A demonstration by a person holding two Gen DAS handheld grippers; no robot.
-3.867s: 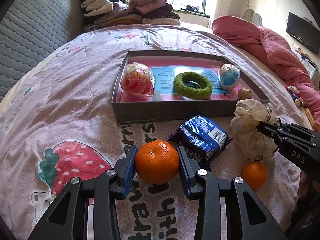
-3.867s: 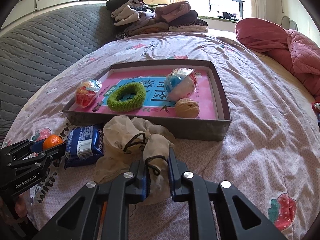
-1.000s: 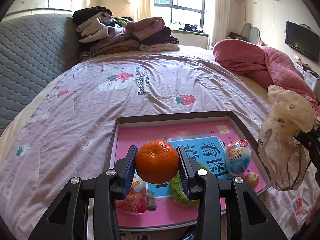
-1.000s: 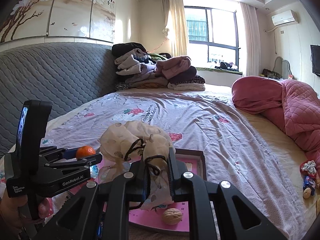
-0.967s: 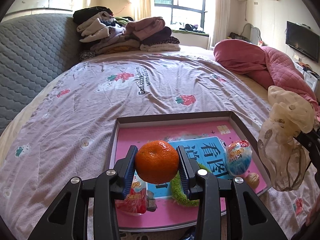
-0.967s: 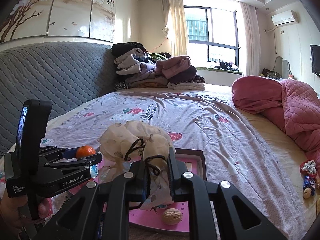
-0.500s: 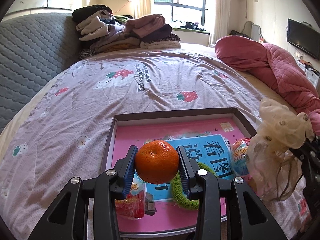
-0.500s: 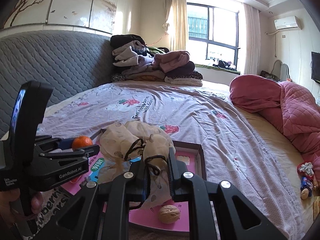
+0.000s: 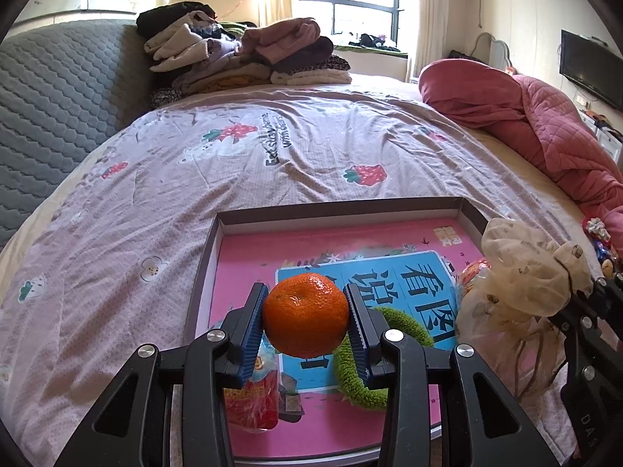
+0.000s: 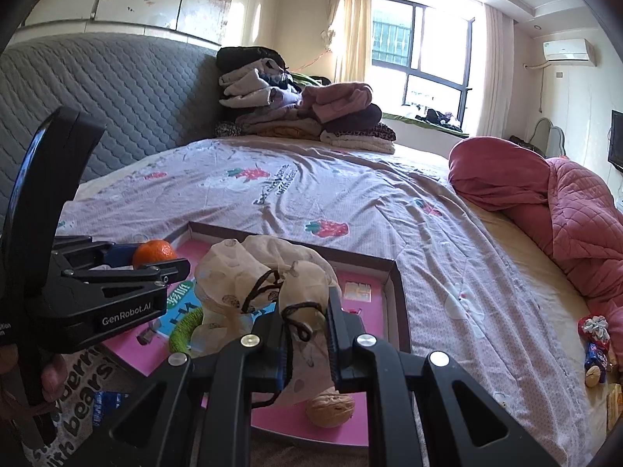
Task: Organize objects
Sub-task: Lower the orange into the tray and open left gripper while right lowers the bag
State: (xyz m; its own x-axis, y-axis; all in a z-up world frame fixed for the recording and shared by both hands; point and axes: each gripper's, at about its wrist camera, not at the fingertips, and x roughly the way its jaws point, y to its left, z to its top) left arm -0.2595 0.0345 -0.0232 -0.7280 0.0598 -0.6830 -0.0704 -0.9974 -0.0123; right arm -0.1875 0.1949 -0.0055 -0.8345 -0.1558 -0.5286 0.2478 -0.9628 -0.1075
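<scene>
My left gripper [image 9: 305,317] is shut on an orange mandarin [image 9: 305,314] and holds it above the shallow grey box with a pink floor [image 9: 311,249]. The mandarin also shows in the right wrist view [image 10: 152,253]. My right gripper [image 10: 309,340] is shut on a beige mesh drawstring pouch [image 10: 268,272], held above the box's right part; the pouch also shows in the left wrist view [image 9: 521,280]. In the box lie a green ring [image 9: 354,373], a red wrapped snack [image 9: 253,401], a wrapped ball [image 9: 473,272] and a walnut [image 10: 330,410].
The box sits on a bed with a strawberry-print cover [image 9: 272,148]. A pile of folded clothes [image 9: 241,58] and a grey headboard [image 9: 50,89] stand at the far end. A pink quilt [image 9: 525,116] lies at the right. A blue packet [image 10: 109,401] lies in front of the box.
Both grippers have moved down and forward over the box with their loads. The pouch now hangs lower, in front of the wrapped ball.
</scene>
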